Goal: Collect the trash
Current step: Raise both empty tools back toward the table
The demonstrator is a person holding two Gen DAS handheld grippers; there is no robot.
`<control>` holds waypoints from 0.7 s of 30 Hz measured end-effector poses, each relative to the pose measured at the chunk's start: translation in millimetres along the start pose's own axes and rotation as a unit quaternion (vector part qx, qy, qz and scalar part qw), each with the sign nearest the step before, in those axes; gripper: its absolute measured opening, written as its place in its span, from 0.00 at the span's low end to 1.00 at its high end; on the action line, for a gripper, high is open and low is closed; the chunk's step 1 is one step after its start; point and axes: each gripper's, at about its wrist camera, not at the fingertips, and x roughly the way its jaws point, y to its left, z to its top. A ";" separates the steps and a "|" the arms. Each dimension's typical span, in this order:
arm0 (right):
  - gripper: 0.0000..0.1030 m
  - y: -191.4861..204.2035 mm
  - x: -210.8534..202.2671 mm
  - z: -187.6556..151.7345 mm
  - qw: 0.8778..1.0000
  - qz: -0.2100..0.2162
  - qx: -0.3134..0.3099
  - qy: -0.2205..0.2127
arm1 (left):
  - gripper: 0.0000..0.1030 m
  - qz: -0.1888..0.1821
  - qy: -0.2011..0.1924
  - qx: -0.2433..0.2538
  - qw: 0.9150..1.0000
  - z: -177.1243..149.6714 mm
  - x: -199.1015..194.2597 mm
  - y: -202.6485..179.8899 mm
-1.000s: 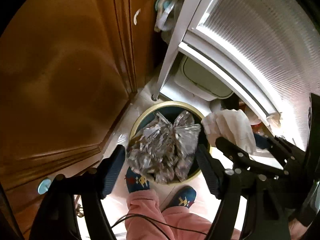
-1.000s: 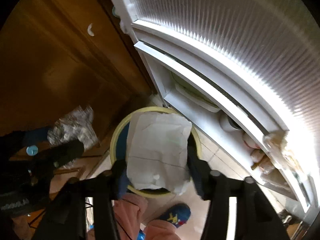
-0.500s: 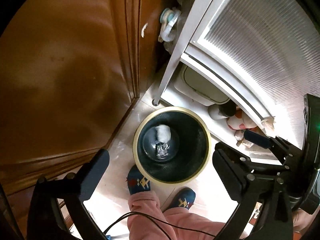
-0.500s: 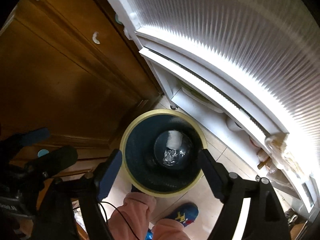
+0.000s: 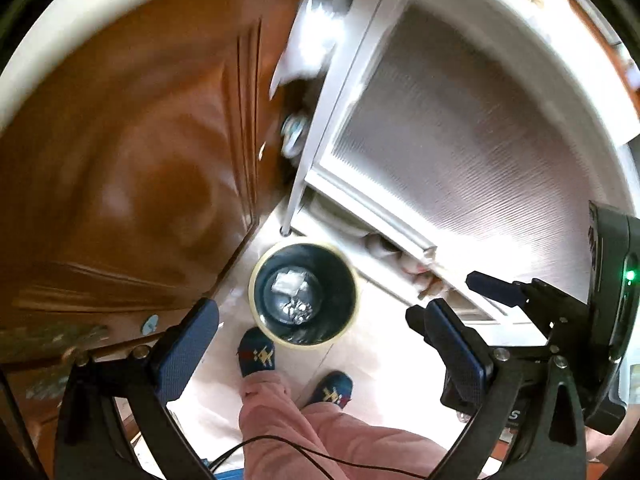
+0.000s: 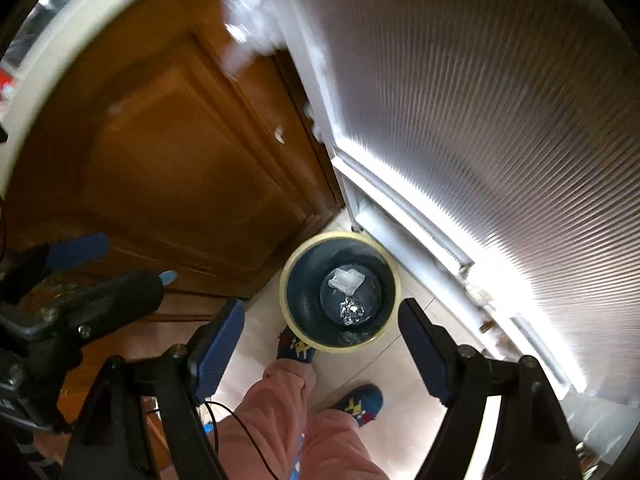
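Our left gripper [image 5: 316, 340] pointing steeply down, jaws wide and empty, our right gripper [image 6: 320, 336] likewise, side by side

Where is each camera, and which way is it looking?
Left wrist: rides the left gripper, looking steeply down at the bin; open jaws, pink trouser leg, blue slippers and the right gripper show.
Right wrist: rides the right gripper, also looking down into the bin; open jaws, same leg, the left gripper at its left edge.
Shared: bin holding white paper and foil wad, wooden cabinet, ribbed white door.
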 end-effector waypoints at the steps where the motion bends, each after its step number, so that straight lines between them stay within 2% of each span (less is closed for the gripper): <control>1: 0.77 4.2 -17.8 0.5 1.000 0.002 -0.009 -0.007 | 0.99 -0.003 -0.009 0.000 1.000 1.1 -14.6 -3.5; 9: 0.77 19.1 -132.7 10.3 0.995 0.007 -0.052 -0.085 | 0.99 -0.031 -0.093 -0.013 0.995 17.1 -121.5 -22.9; 16: 0.77 15.1 -203.6 23.4 0.986 0.025 -0.044 -0.157 | 0.99 -0.018 -0.168 0.015 0.985 24.9 -197.9 -51.2; 21: 0.77 10.1 -240.7 31.8 0.980 0.024 -0.036 -0.195 | 0.99 -0.009 -0.201 0.035 0.979 30.2 -231.4 -72.8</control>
